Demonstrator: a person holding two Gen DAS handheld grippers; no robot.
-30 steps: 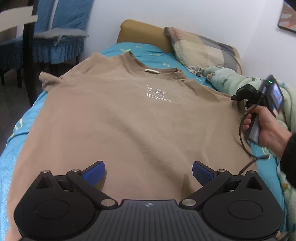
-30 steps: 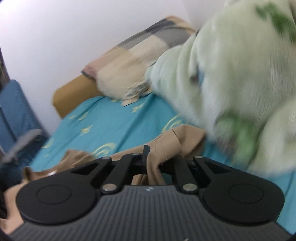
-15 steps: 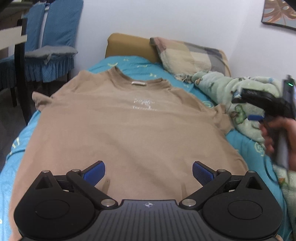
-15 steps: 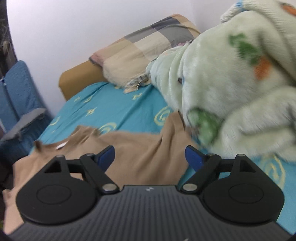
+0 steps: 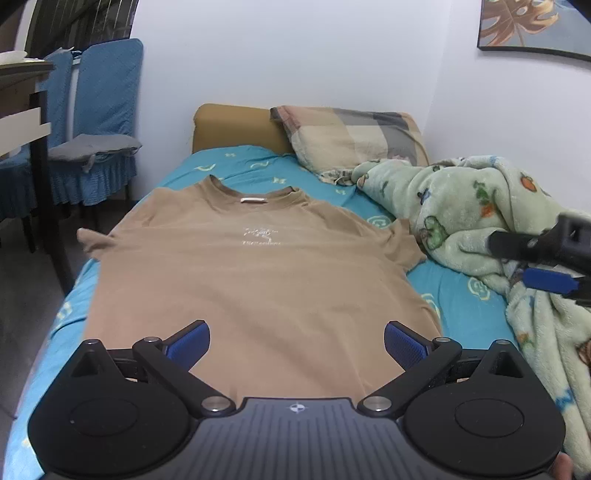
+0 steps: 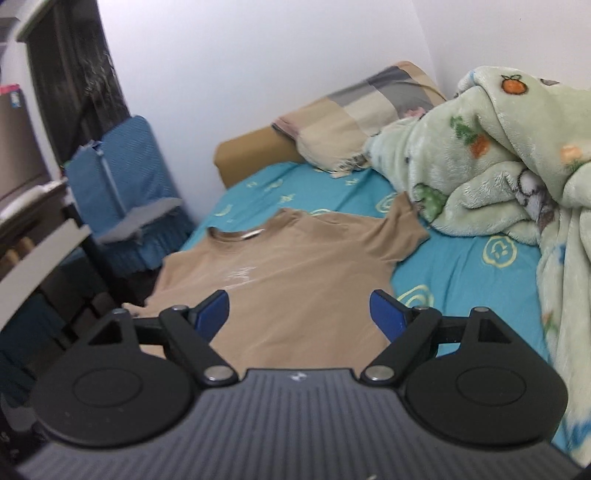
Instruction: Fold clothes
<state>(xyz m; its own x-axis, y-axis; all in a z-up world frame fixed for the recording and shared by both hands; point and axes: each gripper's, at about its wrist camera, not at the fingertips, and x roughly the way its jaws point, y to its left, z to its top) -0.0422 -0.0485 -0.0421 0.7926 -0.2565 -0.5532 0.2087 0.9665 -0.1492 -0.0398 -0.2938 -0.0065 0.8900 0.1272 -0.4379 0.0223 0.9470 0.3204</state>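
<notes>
Tan T-shirt spread flat, ready for the first fold

The tan T-shirt [image 5: 258, 280] lies front up along the blue bedsheet [image 5: 454, 291], filling the frame's middle, probably smoothed so its edges can be taken; its long axis runs hem at bottom to collar at upper centre. Left gripper [image 5: 297, 341] and right gripper [image 6: 300, 312] hover near the hem, jaws apart, empty. The green blanket [image 5: 461, 206] is bunched at right.

We are in a home bedroom: a bed [image 5: 454, 291] with a turquoise patterned sheet, a checked pillow [image 5: 351, 136], a rumpled fleece blanket [image 5: 480, 206], blue-covered chairs [image 5: 107, 110] by the wall, and a framed leaf picture [image 5: 532, 27] hanging above.
</notes>
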